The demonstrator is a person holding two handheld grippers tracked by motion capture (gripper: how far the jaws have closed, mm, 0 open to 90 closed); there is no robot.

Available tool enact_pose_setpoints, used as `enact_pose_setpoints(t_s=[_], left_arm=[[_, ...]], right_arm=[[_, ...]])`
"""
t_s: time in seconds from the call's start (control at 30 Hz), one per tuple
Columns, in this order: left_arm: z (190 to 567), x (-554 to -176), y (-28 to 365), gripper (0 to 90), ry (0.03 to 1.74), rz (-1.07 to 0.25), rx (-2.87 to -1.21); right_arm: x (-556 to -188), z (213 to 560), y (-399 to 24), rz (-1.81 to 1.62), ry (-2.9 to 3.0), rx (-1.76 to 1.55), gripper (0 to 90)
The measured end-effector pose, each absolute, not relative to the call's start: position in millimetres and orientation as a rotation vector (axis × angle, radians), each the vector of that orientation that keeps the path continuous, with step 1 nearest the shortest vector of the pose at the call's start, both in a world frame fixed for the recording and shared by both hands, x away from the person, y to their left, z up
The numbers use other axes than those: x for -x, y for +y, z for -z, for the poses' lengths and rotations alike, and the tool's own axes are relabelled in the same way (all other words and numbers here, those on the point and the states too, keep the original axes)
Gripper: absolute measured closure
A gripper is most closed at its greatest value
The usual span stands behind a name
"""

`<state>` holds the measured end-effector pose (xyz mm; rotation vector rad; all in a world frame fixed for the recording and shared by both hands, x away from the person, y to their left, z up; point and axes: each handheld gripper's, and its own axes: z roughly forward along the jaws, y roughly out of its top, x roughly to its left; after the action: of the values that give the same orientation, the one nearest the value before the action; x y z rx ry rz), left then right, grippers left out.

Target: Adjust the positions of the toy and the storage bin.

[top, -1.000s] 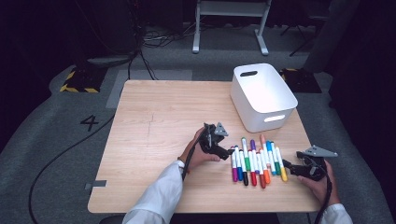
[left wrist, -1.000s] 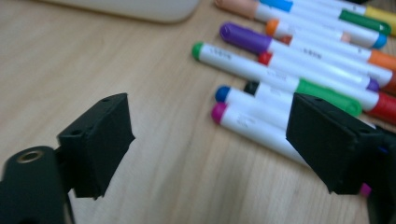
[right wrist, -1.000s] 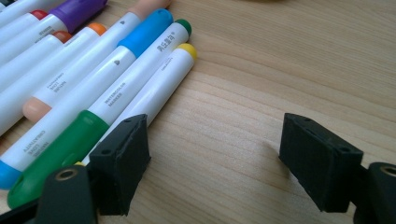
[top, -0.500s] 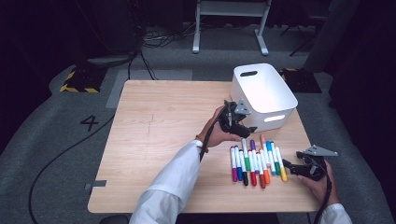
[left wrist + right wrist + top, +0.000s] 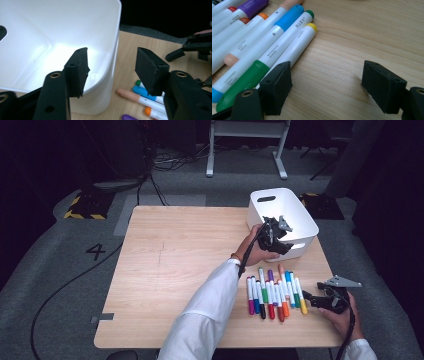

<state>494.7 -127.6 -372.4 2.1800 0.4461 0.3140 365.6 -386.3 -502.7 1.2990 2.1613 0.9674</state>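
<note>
While the markers (image 5: pixel 274 292) lie in a row on the table's near right part, caps mixed (pink, blue, green, red, orange, yellow, purple), the white bin (image 5: pixel 283 215) sits just behind them at the far right edge. Left gripper (image 5: pixel 278 236) hangs over the bin's near wall, w/ nothing between its jaws: they've just been closing partway, yet a clear gap remains, and in the left gripper view one jaw stands over the bin's inside, the other over the wood outside. Right gripper (image 5: pixel 309 300) rests low on the table (image 5: pixel 175 270) just beside the row's right end, jaws spread wide & holding nothing; in the right gripper view one jaw sits right by the green-capped marker (image 5: pixel 259 67), the other well apart on bare wood.
</note>
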Motion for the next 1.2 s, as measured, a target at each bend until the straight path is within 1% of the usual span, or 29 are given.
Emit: enact_pose_setpoints(t_s=[0.07, 0.2, 0.23, 0.3, 0.33, 0.4, 0.43, 0.47, 0.5, 0.57, 0.67, 0.73, 0.8, 0.83, 0.97, 1.0, 1.03, 1.07, 1.1, 1.13, 1.17, 1.2], left_arm=[[374, -500, -130, 47.9, 0.46, -0.311, -2.199], [377, -509, -136, 50.1, 0.485, -0.293, -2.26], [378, -511, -138, 52.1, 0.466, -0.29, -2.265], [380, -512, -140, 58.6, 0.462, -0.3, -2.255], [381, -514, -143, 62.8, 0.454, -0.277, -2.287], [387, -516, -146, 70.6, 0.436, -0.245, -2.292], [388, -516, -147, 74.2, 0.42, -0.25, -2.292], [388, -517, -146, 75.5, 0.412, -0.233, -2.289], [387, -517, -146, 79.1, 0.41, -0.21, -2.282], [387, -517, -144, 81.8, 0.402, -0.206, -2.287], [385, -518, -133, 81.9, 0.39, -0.224, -2.305], [384, -518, -128, 81.4, 0.392, -0.212, -2.31], [384, -519, -115, 81.0, 0.393, -0.211, -2.312], [383, -519, -101, 80.2, 0.391, -0.209, -2.317], [382, -515, -66, 80.1, 0.383, -0.207, -2.331], [382, -515, -66, 80.1, 0.383, -0.207, -2.331], [381, -513, -47, 79.8, 0.385, -0.215, -2.335], [381, -513, -47, 79.6, 0.385, -0.215, -2.335], [380, -511, -28, 79.4, 0.391, -0.217, -2.343], [381, -509, -19, 79.5, 0.395, -0.214, -2.346], [381, -509, -19, 79.2, 0.395, -0.214, -2.346], [381, -507, -7, 79.2, 0.398, -0.219, -2.345]], right_arm=[[-366, 503, -386, -0.967, 2.163, -1.299, 24.0], [-366, 503, -386, -0.967, 2.161, -1.299, 24.0], [-366, 503, -386, -0.967, 2.162, -1.299, 24.0], [-366, 503, -386, -0.967, 2.161, -1.299, 24.0], [-366, 503, -386, -0.967, 2.162, -1.299, 24.1], [-366, 503, -386, -0.967, 2.161, -1.299, 24.1], [-366, 503, -386, -0.967, 2.161, -1.299, 24.1], [-366, 503, -386, -0.967, 2.162, -1.301, 24.1], [-366, 503, -386, -0.967, 2.162, -1.299, 24.1], [-366, 503, -386, -0.967, 2.162, -1.299, 24.1], [-365, 503, -386, -0.968, 2.162, -1.3, 24.2], [-366, 503, -386, -0.968, 2.161, -1.294, 24.2], [-366, 503, -386, -0.968, 2.162, -1.294, 24.2], [-366, 503, -386, -0.968, 2.161, -1.296, 24.2], [-365, 502, -386, -0.963, 2.163, -1.296, 24.3], [-365, 502, -386, -0.963, 2.163, -1.296, 24.3], [-365, 502, -386, -0.965, 2.163, -1.3, 24.3], [-365, 502, -386, -0.965, 2.163, -1.3, 24.3], [-365, 502, -386, -0.964, 2.162, -1.302, 24.3], [-365, 502, -386, -0.964, 2.161, -1.302, 24.3], [-365, 502, -386, -0.964, 2.161, -1.302, 24.3], [-365, 502, -386, -0.964, 2.161, -1.303, 24.3]])
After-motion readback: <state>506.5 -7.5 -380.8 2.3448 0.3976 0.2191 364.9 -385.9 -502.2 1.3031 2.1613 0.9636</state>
